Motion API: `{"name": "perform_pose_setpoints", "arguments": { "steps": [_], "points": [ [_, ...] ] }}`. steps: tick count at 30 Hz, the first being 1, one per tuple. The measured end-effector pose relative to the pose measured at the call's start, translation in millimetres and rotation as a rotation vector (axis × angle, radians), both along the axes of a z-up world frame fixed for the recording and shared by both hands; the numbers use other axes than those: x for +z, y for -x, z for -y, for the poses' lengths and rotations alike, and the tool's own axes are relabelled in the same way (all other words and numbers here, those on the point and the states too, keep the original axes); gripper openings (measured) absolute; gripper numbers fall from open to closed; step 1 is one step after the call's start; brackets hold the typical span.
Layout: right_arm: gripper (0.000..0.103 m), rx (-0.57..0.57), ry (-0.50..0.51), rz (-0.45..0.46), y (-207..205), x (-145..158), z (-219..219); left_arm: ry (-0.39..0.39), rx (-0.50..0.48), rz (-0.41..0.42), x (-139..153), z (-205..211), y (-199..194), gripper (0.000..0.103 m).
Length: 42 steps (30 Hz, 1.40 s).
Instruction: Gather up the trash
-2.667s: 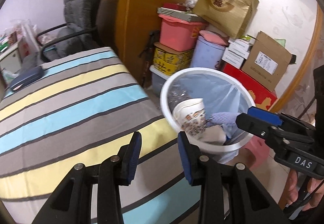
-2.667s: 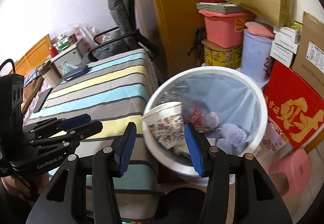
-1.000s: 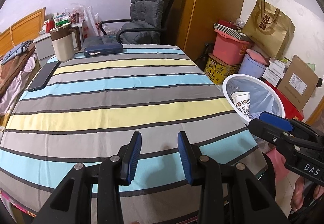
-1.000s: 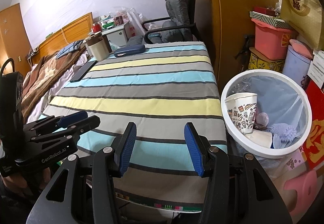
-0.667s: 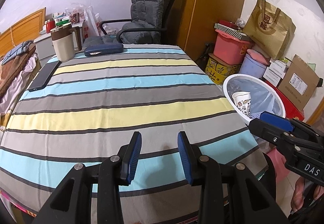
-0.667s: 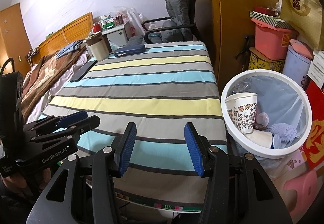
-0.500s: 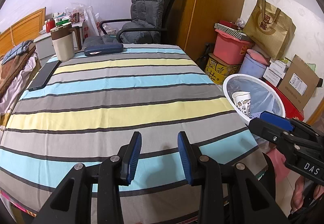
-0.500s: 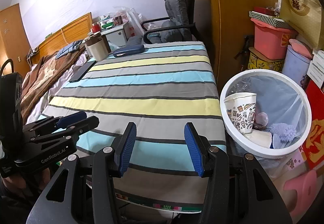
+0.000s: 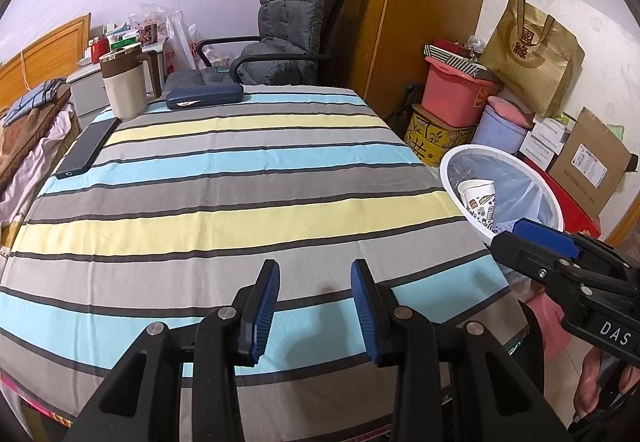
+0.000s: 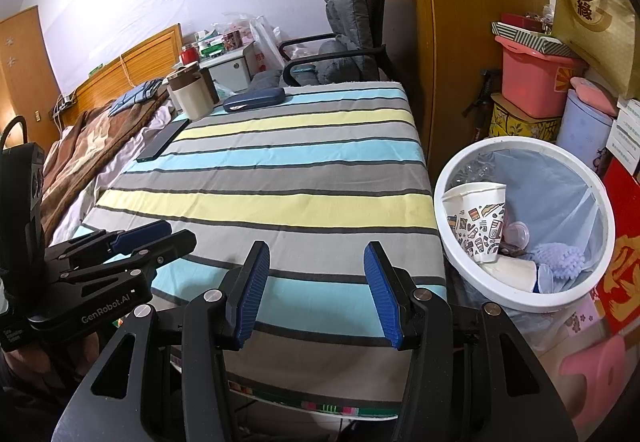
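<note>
Nothing is being held by either hand-held gripper right now. The left hand-held gripper (image 9: 314, 302) is being kept partly open over the striped surface (image 9: 224, 210), with only cloth showing between its blue pads. The right hand-held gripper (image 10: 316, 292) is being kept open wider, and its gap is empty too.

The trash is being kept in the white bin (image 10: 600, 198), which is standing on the floor just beside the surface, at about 3 o'clock in the right wrist view. Inside the bin, a paper cup (image 10: 476, 220) with little drawings is being propped against the rim at about 9 o'clock. A fluffy purple thing (image 10: 558, 260) and some pale, flat bits are lying near the bottom, at about 5 o'clock.

The cup is probably light and thin, so it could be crushed by a hard squeeze. It would best be pinched gently across its side, near the stiffer top ring. The fluffy thing looks soft and would likely squash, so it could be grabbed in the middle. The thin bag lining the bin looks slippery and easy to tear.

No trash is being seen on the surface. Only a mug (image 9: 126, 86), a dark case (image 9: 204, 97) and a phone (image 9: 86, 152) are being kept at the far end, around 11 o'clock, and these do not look like trash.
</note>
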State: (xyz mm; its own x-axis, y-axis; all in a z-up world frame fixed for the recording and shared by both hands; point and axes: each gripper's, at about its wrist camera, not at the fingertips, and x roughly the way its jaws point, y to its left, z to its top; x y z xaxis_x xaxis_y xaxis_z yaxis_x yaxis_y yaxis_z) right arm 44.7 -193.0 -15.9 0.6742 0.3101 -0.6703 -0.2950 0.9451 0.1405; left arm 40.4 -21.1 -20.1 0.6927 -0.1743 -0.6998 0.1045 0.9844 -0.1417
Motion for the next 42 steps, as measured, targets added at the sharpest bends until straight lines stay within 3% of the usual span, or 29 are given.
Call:
{"name": "perform_pose_setpoints", "arguments": {
  "steps": [42],
  "points": [
    [0.051,0.0,0.001,0.001,0.9,0.1,-0.1,-0.013,0.016,0.001,0.2,0.3,1.8,0.037]
  ]
}}
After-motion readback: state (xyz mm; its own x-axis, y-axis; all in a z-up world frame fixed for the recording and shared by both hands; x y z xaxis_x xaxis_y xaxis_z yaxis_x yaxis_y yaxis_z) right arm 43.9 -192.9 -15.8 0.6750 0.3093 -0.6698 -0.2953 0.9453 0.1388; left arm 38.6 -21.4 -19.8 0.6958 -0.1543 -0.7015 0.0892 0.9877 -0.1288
